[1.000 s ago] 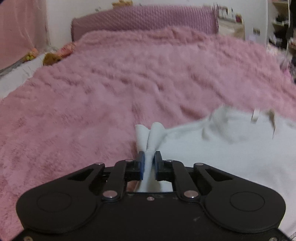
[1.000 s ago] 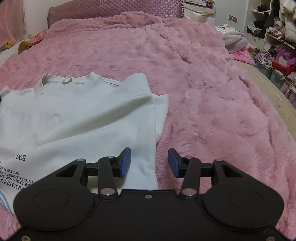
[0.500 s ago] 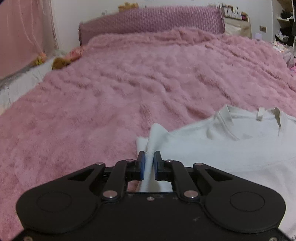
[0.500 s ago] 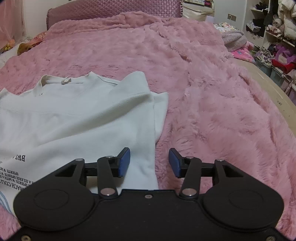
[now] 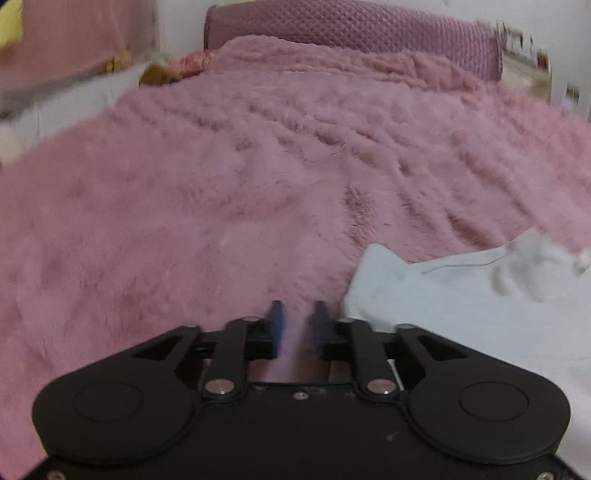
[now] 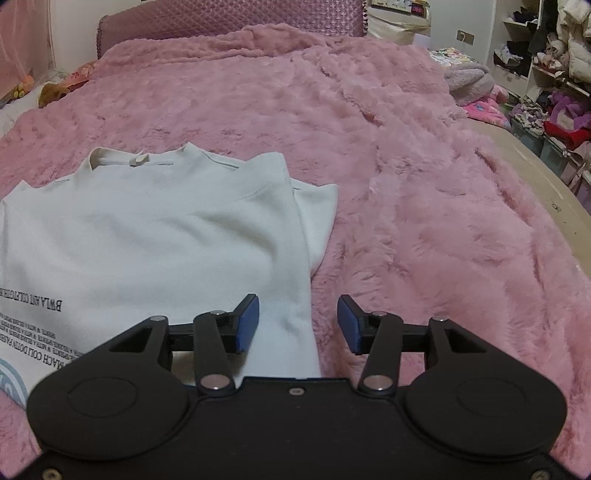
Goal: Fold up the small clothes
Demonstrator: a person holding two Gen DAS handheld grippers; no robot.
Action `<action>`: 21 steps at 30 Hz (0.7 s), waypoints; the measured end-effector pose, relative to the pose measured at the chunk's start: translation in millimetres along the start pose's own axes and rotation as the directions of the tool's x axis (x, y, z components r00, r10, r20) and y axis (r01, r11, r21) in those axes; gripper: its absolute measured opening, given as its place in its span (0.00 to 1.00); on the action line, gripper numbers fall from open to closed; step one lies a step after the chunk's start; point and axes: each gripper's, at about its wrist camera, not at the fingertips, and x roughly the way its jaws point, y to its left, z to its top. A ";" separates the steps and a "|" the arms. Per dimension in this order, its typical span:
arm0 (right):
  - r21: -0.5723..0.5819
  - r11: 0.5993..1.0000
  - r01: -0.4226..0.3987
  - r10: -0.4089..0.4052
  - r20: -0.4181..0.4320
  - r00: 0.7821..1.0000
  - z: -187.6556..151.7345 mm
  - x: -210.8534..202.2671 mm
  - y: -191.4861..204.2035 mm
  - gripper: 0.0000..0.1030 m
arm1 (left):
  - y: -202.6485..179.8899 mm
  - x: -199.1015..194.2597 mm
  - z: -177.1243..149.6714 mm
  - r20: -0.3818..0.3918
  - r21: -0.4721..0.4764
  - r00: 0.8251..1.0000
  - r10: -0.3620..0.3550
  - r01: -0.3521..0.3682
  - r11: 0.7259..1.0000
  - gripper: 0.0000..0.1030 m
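**Two grippers, both empty, at the edges of a pale T-shirt**

Most of both views is filled by a fluffy pink blanket [image 6: 406, 155] spread over a bed, with a quilted mauve headboard [image 6: 229, 18] at the far end. Along the right of the right wrist view stand shelves crowded with clothes [image 6: 546, 55], and a grey and pink heap of textiles [image 6: 472, 88] lies at the blanket's far right edge.

On the blanket lies the white T-shirt [image 6: 155, 236], its collar toward the headboard and a block of dark printed lettering [image 6: 33, 314] on its near left part. Its right sleeve is folded in, leaving a double layer along the right edge. In the blurred left wrist view the same T-shirt [image 5: 461, 302] occupies the lower right, its corner resting on the pink pile.

The right gripper [image 6: 298, 323] has its blue-padded fingers spread wide, straddling the shirt's right edge with nothing grasped: the left pad is over the cloth, the right pad over the blanket. The left gripper [image 5: 297, 325] is parted by a narrow gap, only pink blanket showing between its fingers, just beside the shirt's left edge.
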 end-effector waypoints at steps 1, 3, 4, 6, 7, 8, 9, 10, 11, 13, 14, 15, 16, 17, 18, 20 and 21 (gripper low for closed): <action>0.000 1.000 0.001 -0.001 0.006 1.000 0.3 -3.8 1.2 0.43 | 1.7 -7.1 -1.6 0.000 0.005 1.000 -0.004 0.004 1.000 0.32; -0.010 1.000 -0.001 0.001 0.018 1.000 3.1 -9.0 2.2 0.43 | 1.4 -26.7 -5.8 0.003 0.035 1.000 0.001 -0.001 0.999 0.37; -0.014 1.000 -0.003 0.003 0.026 1.000 7.1 -9.7 2.9 0.43 | 1.4 -37.0 -8.5 -0.003 0.045 1.000 -0.012 0.012 0.999 0.40; -0.008 1.000 -0.009 0.009 0.048 0.999 16.9 -7.0 0.4 0.43 | 0.0 -55.0 -15.6 -0.032 0.060 0.997 -0.065 0.066 0.996 0.45; 0.000 1.000 -0.013 0.013 0.060 0.998 22.6 -3.6 -1.6 0.43 | 0.2 -65.3 -21.3 -0.040 0.063 0.996 -0.081 0.083 0.995 0.46; 0.016 1.000 -0.015 0.014 0.067 0.998 30.3 2.8 -4.2 0.43 | -3.6 -70.2 -25.7 -0.049 0.072 0.995 -0.090 0.094 0.993 0.46; 0.027 0.999 -0.020 0.018 0.070 0.997 36.0 8.7 -6.0 0.43 | -6.6 -77.2 -31.4 -0.055 0.087 0.994 -0.098 0.103 0.991 0.46; 0.034 0.999 -0.032 0.029 0.077 0.997 42.2 17.1 -7.2 0.44 | -9.3 -80.1 -36.2 -0.063 0.105 0.993 -0.098 0.105 0.989 0.47; 0.034 0.999 -0.034 0.031 0.066 0.997 47.1 26.6 -6.3 0.45 | -10.5 -82.3 -42.0 -0.072 0.119 0.993 -0.091 0.100 0.988 0.48; 0.025 0.999 -0.043 0.041 0.047 0.998 52.4 43.3 -1.7 0.45 | -15.0 -82.6 -53.6 -0.094 0.148 0.992 -0.080 0.094 0.985 0.48; 0.015 0.999 -0.044 0.043 0.041 0.998 53.6 52.9 2.5 0.45 | -16.2 -81.6 -60.5 -0.102 0.156 0.992 -0.071 0.086 0.984 0.48; 0.003 0.999 -0.039 0.038 0.028 0.999 54.5 60.0 6.3 0.25 | -17.5 -78.6 -66.2 -0.105 0.164 0.992 -0.063 0.080 0.983 0.49; -0.009 0.999 -0.034 0.034 0.023 0.999 54.9 64.9 9.4 0.03 | -16.9 -75.4 -70.2 -0.104 0.175 0.993 -0.059 0.076 0.982 0.50; 0.000 1.000 -0.009 0.009 0.036 0.999 54.9 66.2 10.7 0.02 | -17.5 -71.6 -72.0 -0.106 0.184 0.993 -0.054 0.073 0.980 0.51; 0.014 1.000 0.008 -0.008 0.060 0.998 54.7 64.1 10.8 0.01 | -17.2 -67.5 -73.1 -0.107 0.185 0.993 -0.053 0.072 0.980 0.53; 0.027 0.997 0.073 -0.075 0.100 0.992 54.8 62.2 13.1 0.00 | -15.6 -63.0 -72.0 -0.107 0.174 0.993 -0.059 0.077 0.982 0.56; 0.028 0.995 0.098 -0.101 0.101 0.990 54.4 64.2 14.3 0.00 | -14.0 -61.0 -71.1 -0.109 0.167 0.992 -0.063 0.081 0.983 0.57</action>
